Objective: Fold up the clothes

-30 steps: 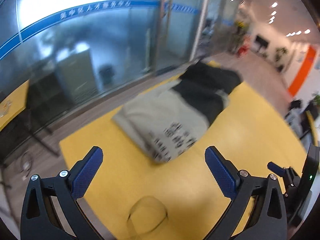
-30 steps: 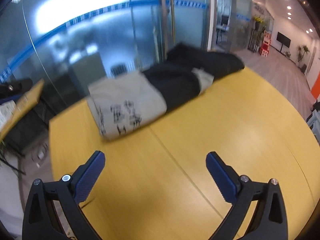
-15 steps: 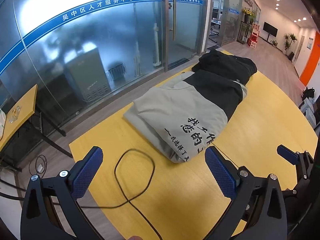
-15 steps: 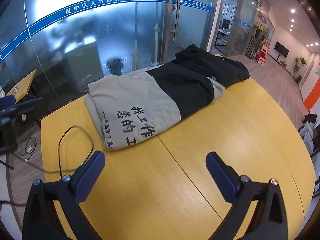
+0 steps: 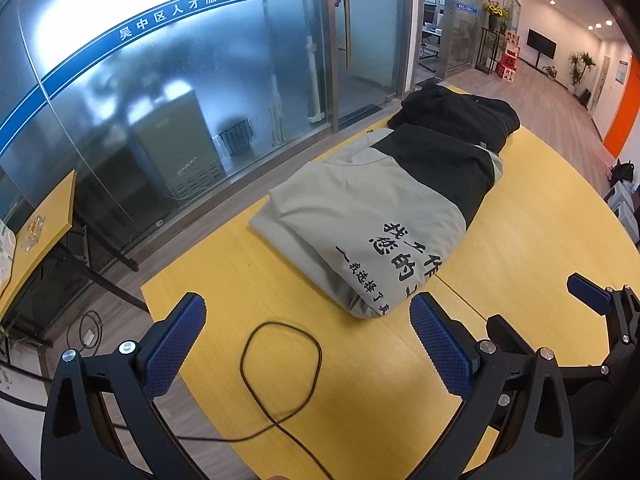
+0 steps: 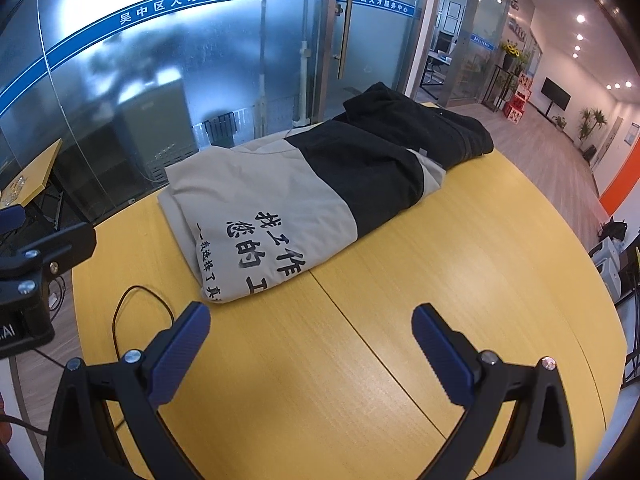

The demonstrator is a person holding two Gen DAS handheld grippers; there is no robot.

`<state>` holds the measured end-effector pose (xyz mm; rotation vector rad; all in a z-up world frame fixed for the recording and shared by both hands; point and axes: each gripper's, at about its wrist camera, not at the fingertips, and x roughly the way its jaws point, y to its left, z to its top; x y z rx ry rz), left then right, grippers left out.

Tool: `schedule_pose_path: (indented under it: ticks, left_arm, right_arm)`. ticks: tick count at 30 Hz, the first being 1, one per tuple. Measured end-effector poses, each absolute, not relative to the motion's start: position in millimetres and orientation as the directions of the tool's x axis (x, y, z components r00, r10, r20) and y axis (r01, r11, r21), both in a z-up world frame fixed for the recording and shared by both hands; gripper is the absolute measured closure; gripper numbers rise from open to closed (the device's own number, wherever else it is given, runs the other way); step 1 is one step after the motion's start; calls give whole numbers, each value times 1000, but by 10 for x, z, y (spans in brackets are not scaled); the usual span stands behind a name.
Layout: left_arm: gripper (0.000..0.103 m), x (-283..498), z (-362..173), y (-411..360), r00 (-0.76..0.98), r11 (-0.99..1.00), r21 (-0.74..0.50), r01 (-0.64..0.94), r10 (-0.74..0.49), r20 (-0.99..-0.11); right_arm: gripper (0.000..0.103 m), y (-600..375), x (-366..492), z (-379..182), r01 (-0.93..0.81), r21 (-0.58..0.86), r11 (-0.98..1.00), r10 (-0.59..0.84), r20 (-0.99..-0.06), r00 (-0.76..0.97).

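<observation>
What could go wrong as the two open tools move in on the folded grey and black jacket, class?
1. The black cable loops on the yellow table between the left tool and the grey and black jacket; it could snag.
2. The jacket's far end lies near the table's far edge; a push might slide it off.
3. The black garment overlaps the jacket and could be dragged along.

Black cable [image 5: 280, 376] looped on yellow table [image 5: 540, 240]; frosted glass wall [image 5: 180, 100] behind.
</observation>
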<state>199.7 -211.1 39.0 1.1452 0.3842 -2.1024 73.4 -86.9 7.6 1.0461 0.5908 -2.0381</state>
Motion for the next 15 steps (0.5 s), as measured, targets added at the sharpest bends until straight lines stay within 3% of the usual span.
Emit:
schedule_pose_path:
  ticks: [15]
  left_arm:
    - [0,2055,361,-2151,-341,-663,75,745,-475,-811]
  right_arm:
    - [0,-854,764,82,787,-68,-613,-402,-831,-384]
